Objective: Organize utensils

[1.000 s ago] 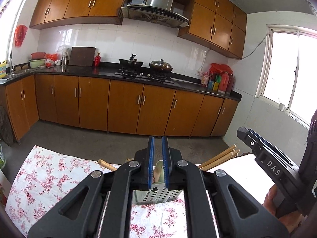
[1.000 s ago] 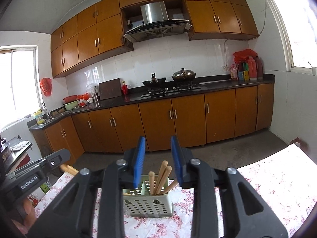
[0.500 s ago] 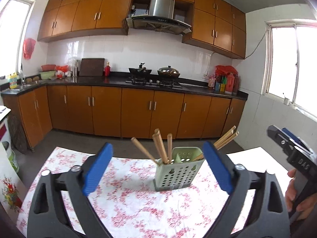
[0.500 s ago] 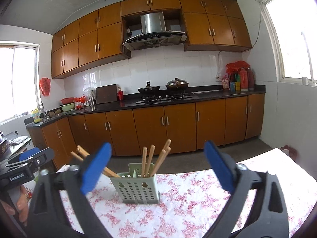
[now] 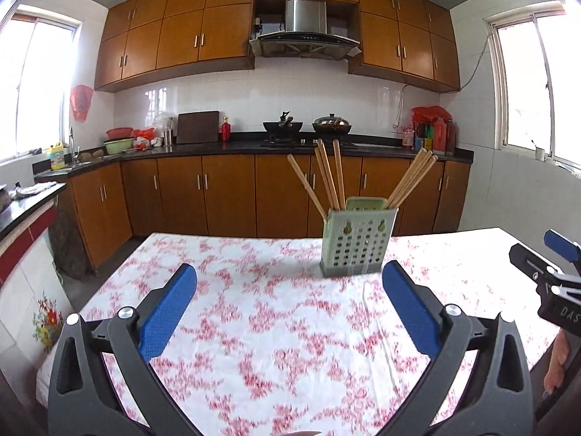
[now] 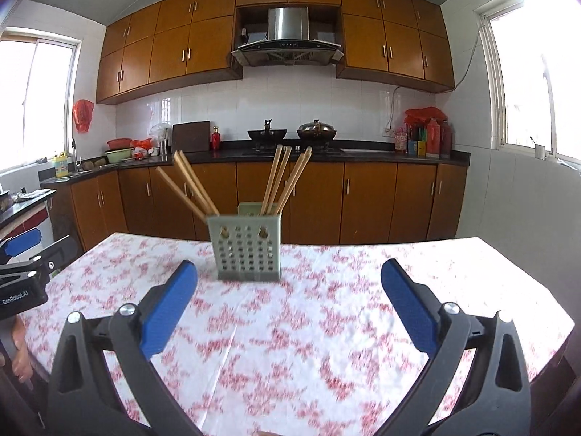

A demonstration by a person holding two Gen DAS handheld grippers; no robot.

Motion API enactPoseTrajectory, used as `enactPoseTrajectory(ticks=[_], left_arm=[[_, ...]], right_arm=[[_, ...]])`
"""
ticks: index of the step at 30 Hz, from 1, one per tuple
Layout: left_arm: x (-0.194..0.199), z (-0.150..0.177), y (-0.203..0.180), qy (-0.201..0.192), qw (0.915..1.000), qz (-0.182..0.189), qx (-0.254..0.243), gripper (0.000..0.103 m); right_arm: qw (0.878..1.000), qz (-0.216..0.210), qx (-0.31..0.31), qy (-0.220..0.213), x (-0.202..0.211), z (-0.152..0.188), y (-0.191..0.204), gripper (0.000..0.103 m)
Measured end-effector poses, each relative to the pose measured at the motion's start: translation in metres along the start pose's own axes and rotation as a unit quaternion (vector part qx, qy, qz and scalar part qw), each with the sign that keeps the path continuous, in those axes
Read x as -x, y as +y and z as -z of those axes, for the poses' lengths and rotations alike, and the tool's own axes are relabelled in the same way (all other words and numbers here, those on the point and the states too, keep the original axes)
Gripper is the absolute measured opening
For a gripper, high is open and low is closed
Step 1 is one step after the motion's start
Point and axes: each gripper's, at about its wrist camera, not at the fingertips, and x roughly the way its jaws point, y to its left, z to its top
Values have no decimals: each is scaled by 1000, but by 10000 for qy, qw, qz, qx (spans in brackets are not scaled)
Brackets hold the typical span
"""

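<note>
The chopsticks [image 5: 328, 178] stand in a pale green perforated holder [image 5: 357, 241] that sits upright on the table, toward its far edge and roughly midway along it. They fan out in two bunches, one leaning left and one leaning right, which suggests a divider inside keeps them sorted, though the inside is hidden. With every stick in the holder and none lying on the cloth, the sorting looks finished.

The left gripper [image 5: 290, 309] has its blue pads spread wide and holds nothing; it hangs over the near part of the table, well apart from the holder. The right gripper [image 6: 288, 303] is likewise spread and empty.

The table [image 5: 254, 327] wears a white cloth printed with red flowers. Beyond it are brown cabinets [image 5: 225, 196], a dark counter, a stove with two pans, a range hood and bright windows at both sides.
</note>
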Motion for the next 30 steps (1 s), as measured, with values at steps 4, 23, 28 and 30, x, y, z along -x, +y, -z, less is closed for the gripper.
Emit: enactPoseTrajectory(ticks=[4, 23, 28, 30], left_arm=[[9, 23, -2, -12, 10000, 2, 45, 101], [19, 59, -4, 34, 9998, -73, 185, 101], [19, 61, -5, 71, 9998, -61, 186, 101], [19, 61, -5, 88, 9998, -60, 185, 101]], right_arm=[[9999, -28, -62, 124, 9, 30, 3, 99], [9997, 21, 78, 210, 15, 55, 15, 99], [9997, 53, 53, 212, 16, 55, 14, 99], [9997, 61, 49, 221, 16, 55, 13, 99]])
